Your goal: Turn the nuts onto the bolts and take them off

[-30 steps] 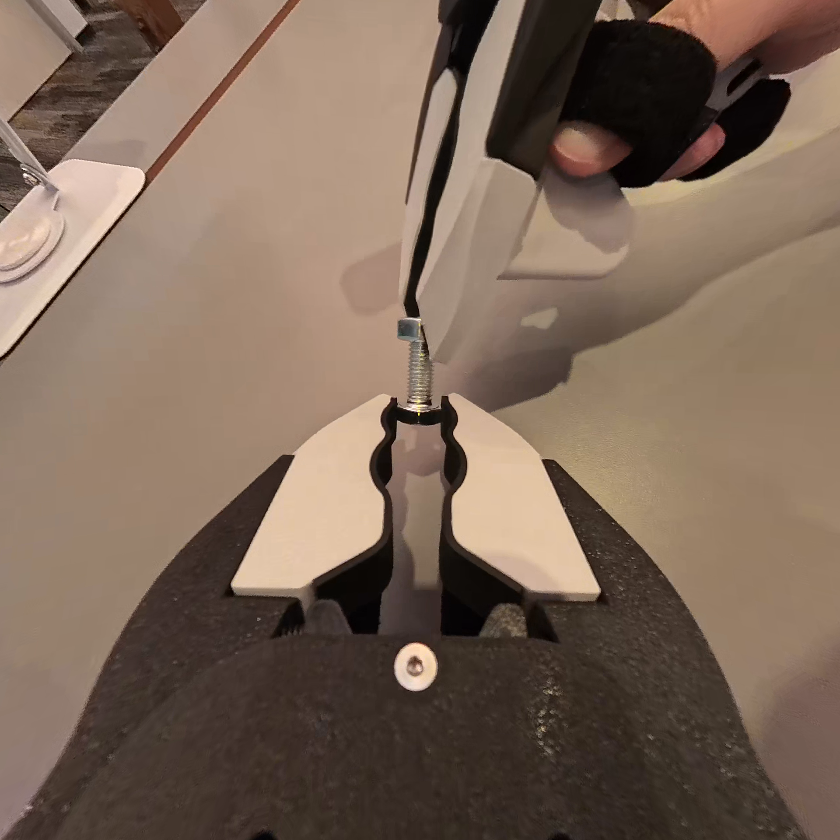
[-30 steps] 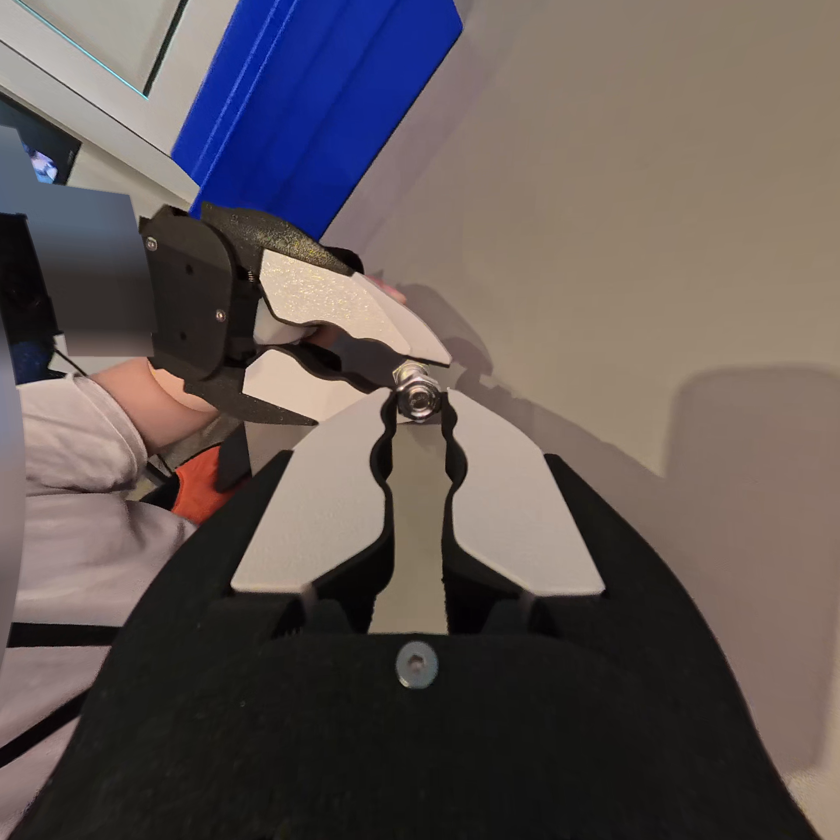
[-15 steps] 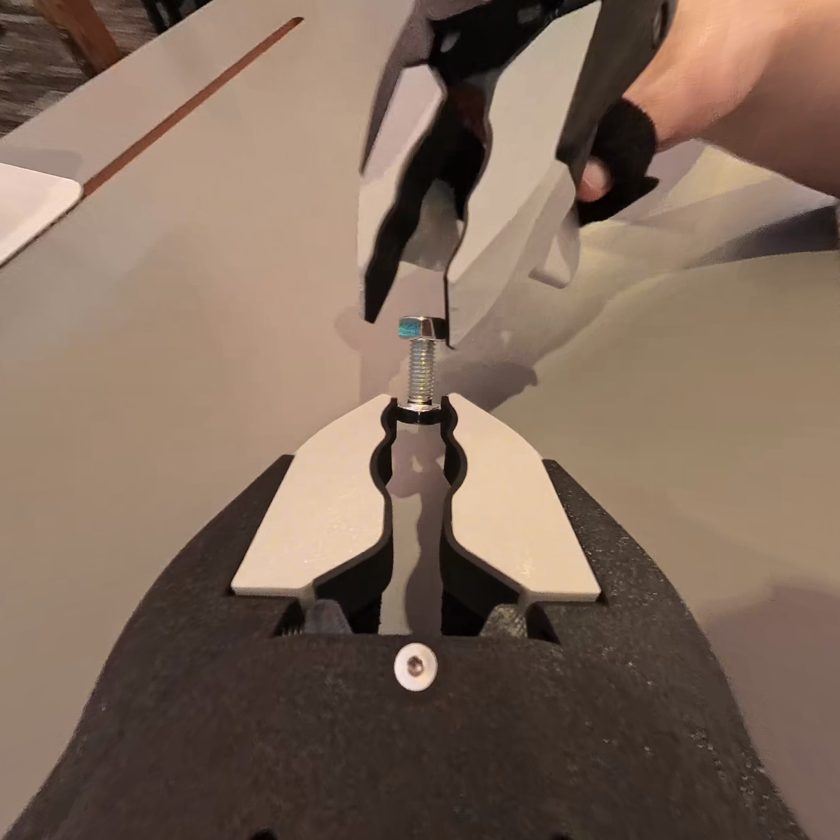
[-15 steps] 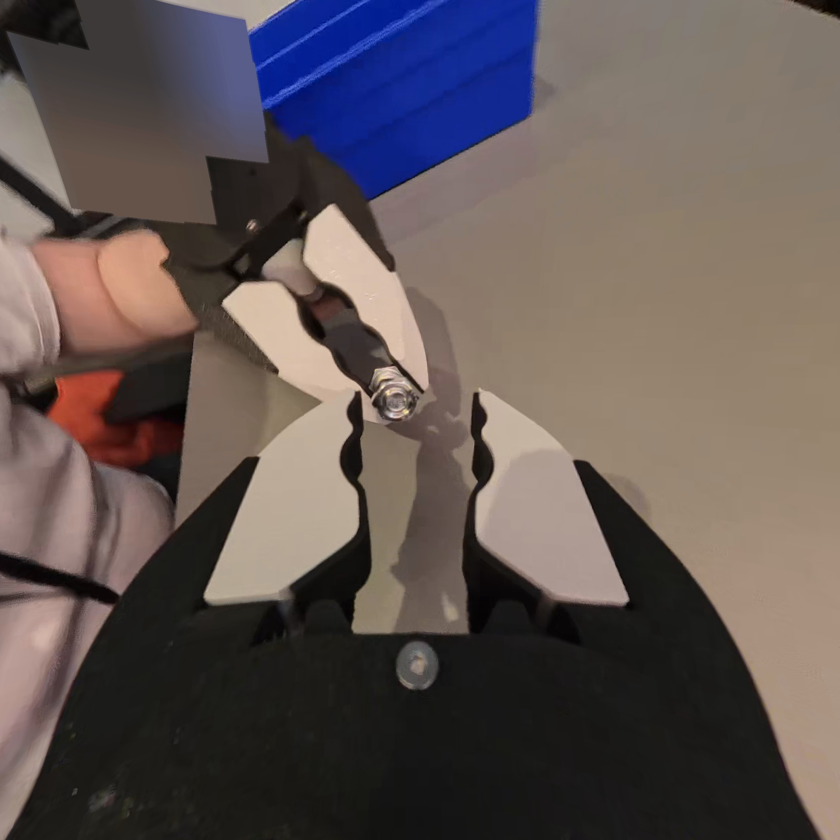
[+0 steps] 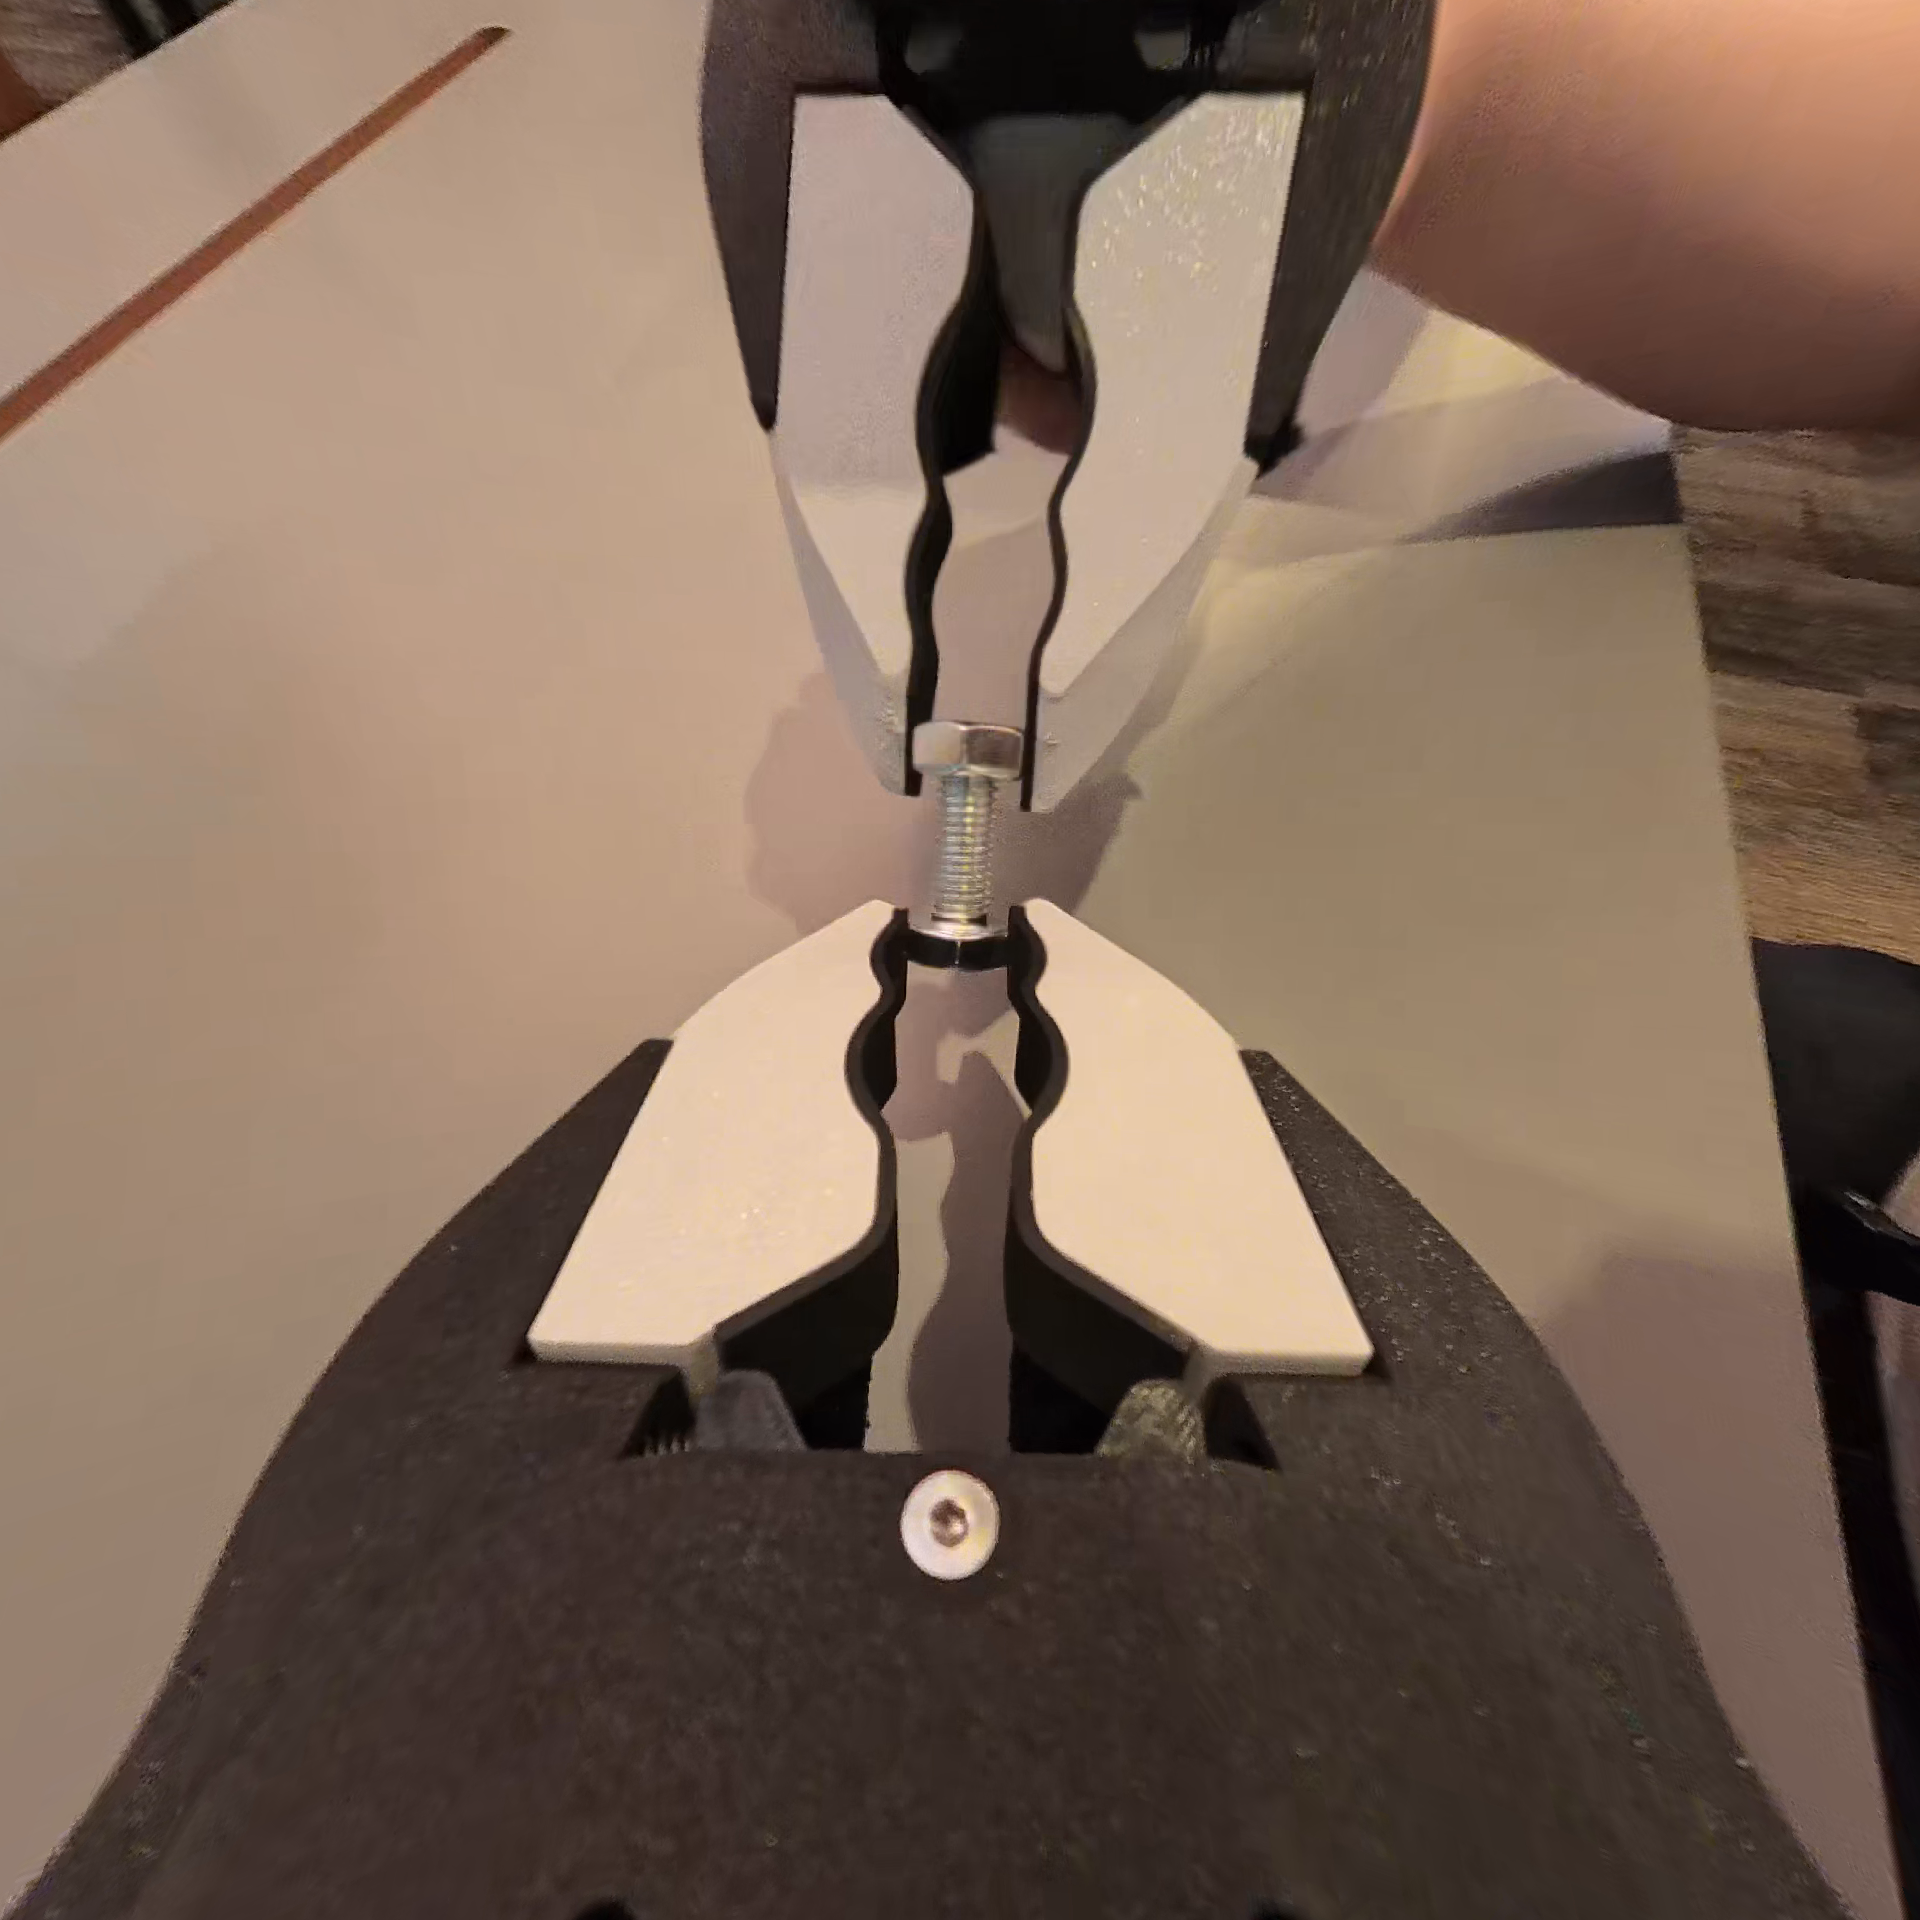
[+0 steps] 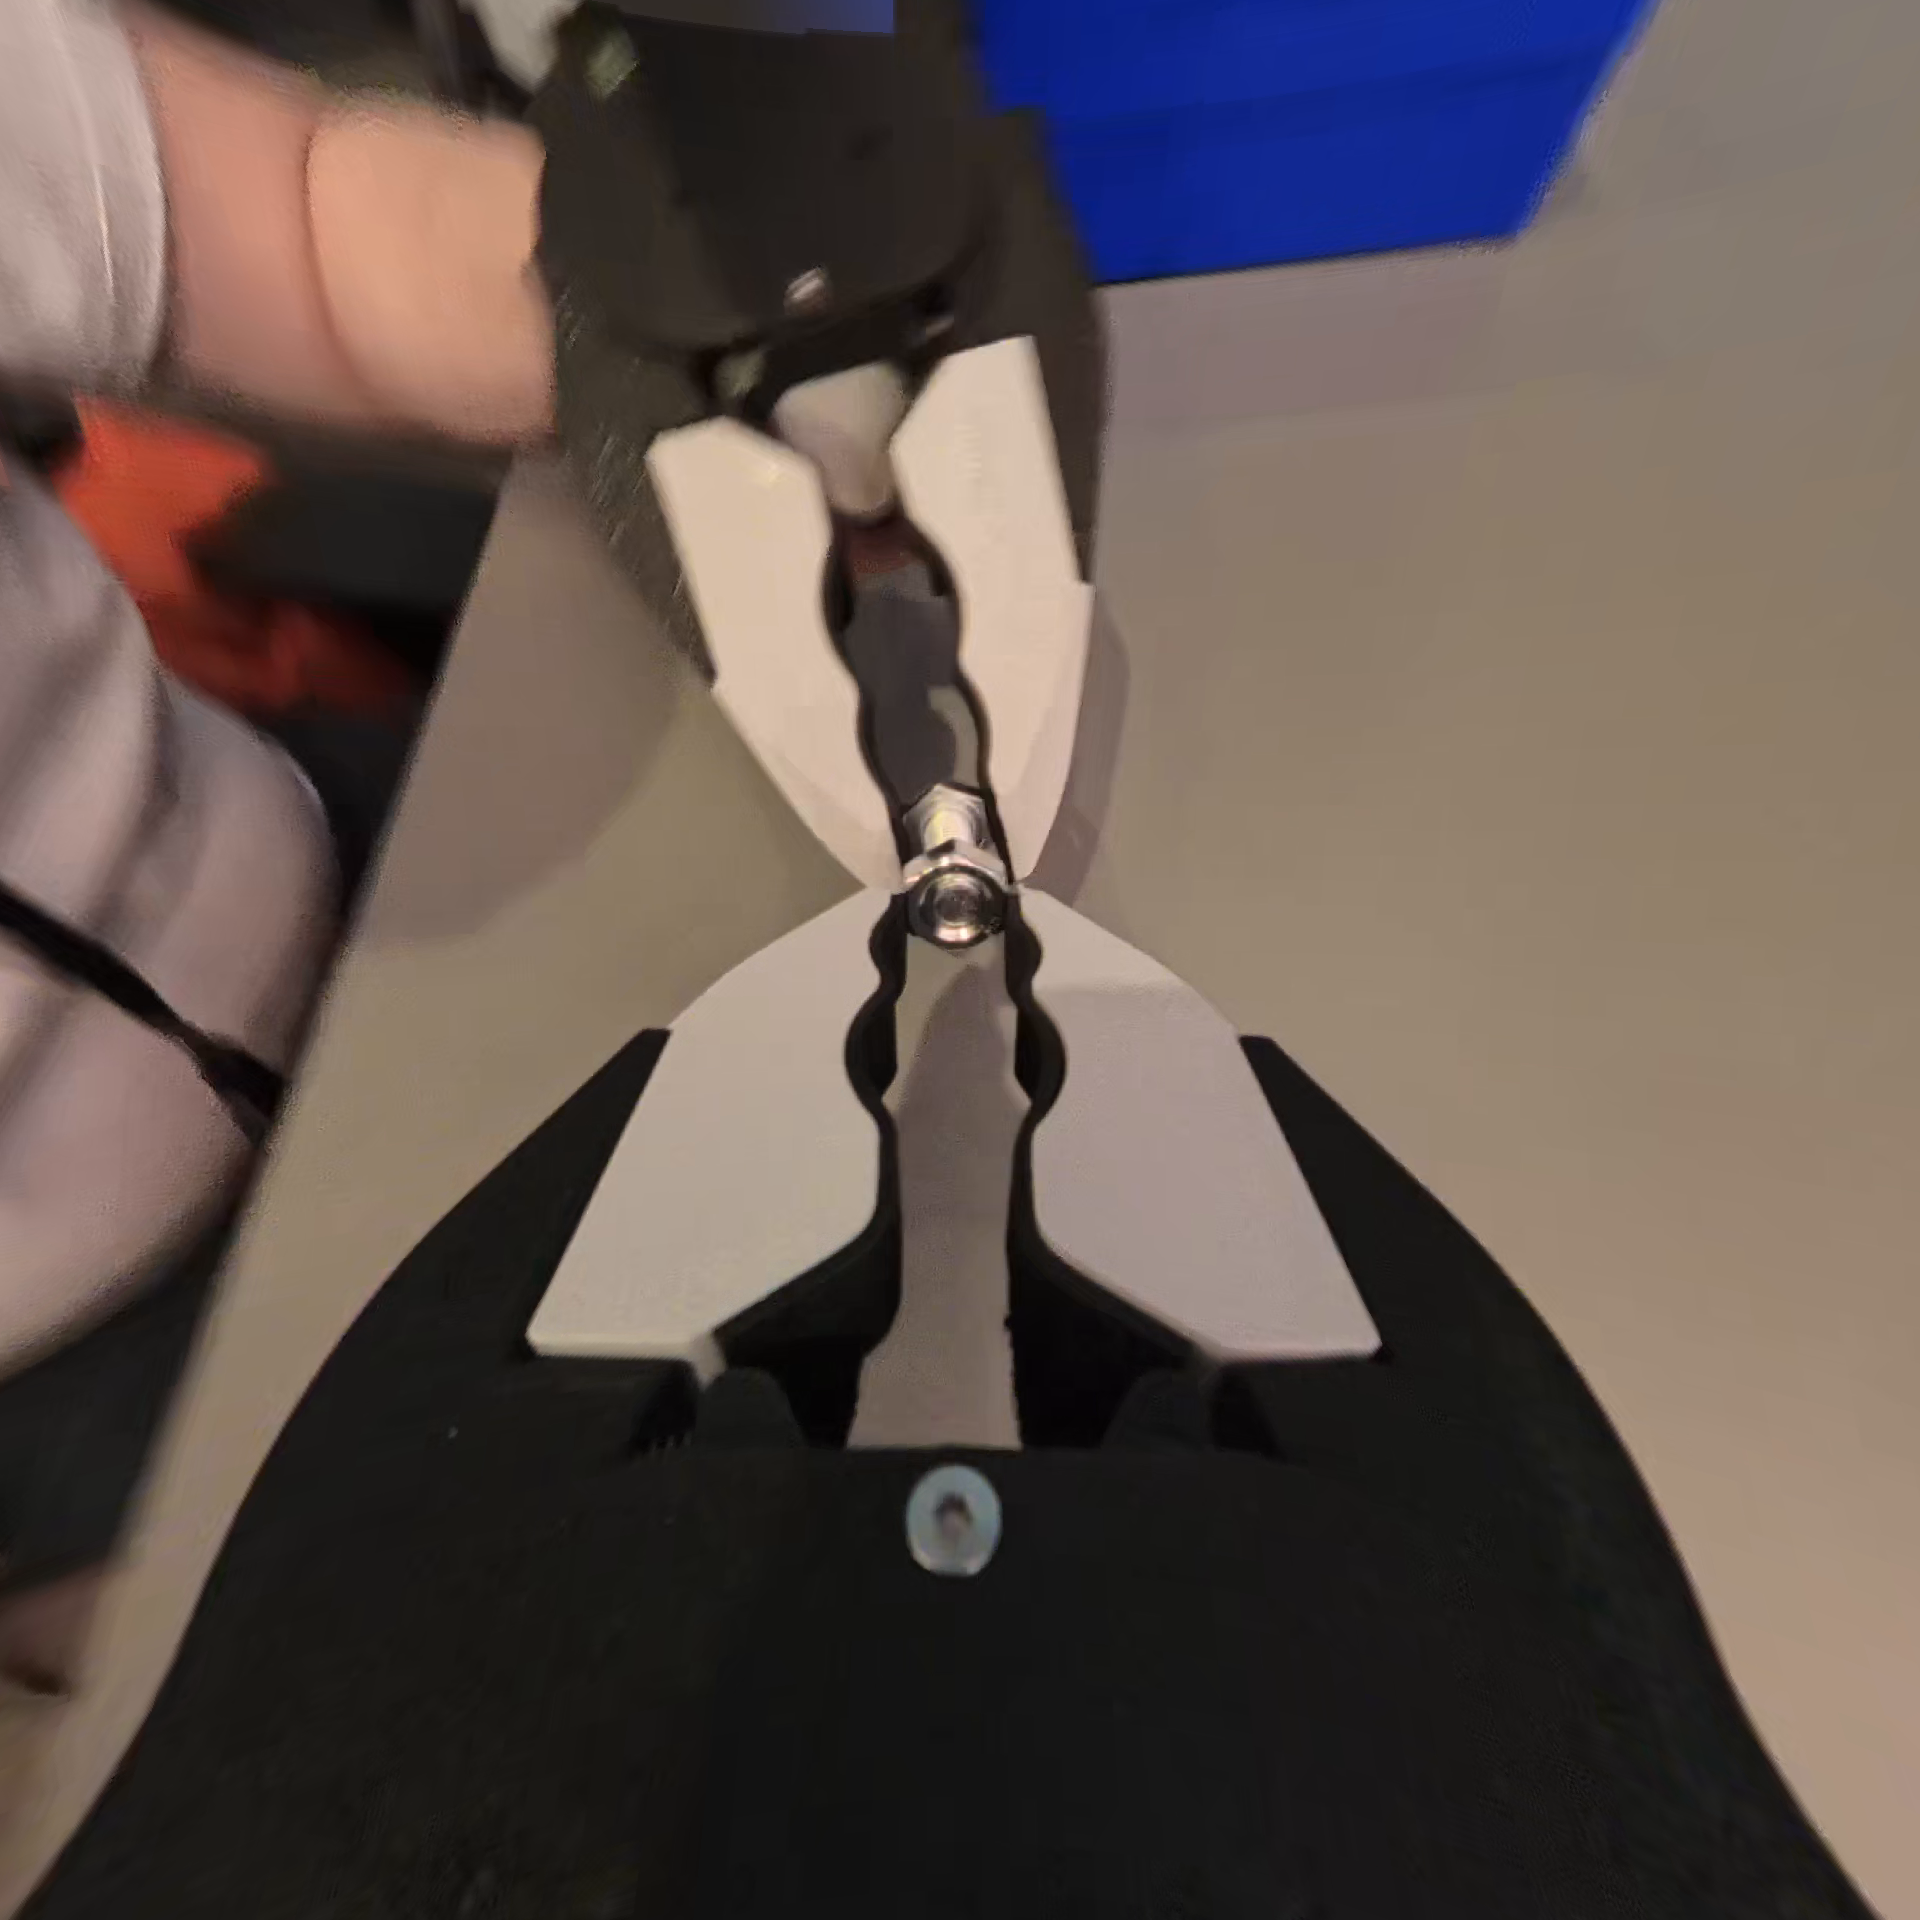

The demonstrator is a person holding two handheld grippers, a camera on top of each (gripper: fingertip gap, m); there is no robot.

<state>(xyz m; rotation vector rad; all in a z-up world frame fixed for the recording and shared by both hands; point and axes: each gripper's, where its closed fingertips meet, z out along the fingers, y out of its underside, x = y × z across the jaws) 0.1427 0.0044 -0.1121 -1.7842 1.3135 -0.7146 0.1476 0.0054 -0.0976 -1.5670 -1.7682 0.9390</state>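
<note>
Your left claw (image 5: 956,940) is clamped on the nut (image 5: 957,945), which sits at the very tips of its white fingers (image 5: 774,1122). From that nut the bolt (image 5: 961,842) stands up with its thread bare, and its six-sided head (image 5: 966,746) is pinched between the tips of your right claw (image 5: 968,774), which reaches in from the far side. Seen from your right wrist, the right claw (image 6: 956,914) grips the bolt head (image 6: 954,914) end-on, with the left claw (image 6: 940,831) just behind it. Both claws hang above the pale table (image 5: 364,623). A blue bin (image 6: 1299,135) sits at the far edge, blurred.
</note>
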